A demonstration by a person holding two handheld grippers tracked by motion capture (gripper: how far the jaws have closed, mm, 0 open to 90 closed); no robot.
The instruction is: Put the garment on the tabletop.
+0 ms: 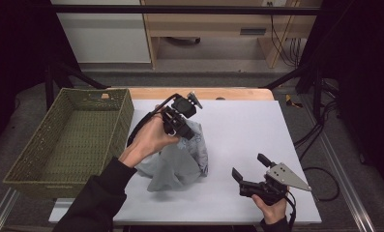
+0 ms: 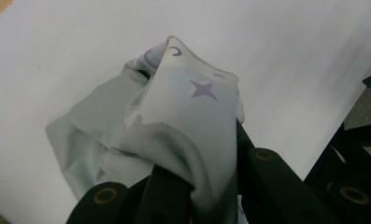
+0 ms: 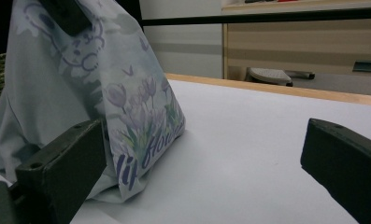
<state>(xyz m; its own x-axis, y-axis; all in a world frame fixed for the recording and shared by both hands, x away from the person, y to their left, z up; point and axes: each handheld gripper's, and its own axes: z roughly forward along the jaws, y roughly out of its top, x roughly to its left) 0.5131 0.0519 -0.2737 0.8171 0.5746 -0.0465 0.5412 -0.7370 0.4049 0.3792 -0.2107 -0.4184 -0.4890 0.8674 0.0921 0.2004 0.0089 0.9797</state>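
Pinching the top of the pale printed cloth (image 1: 177,159), the left gripper (image 1: 179,126) has its jaws clamped on a bunched fold and holds it up in a peak, the lower part resting on the white table surface (image 1: 243,130). The right gripper (image 1: 251,170) sits low near the table's front edge, jaws spread wide, gripping nothing, just beside the cloth. The woven green basket (image 1: 25,159) at left stands empty.
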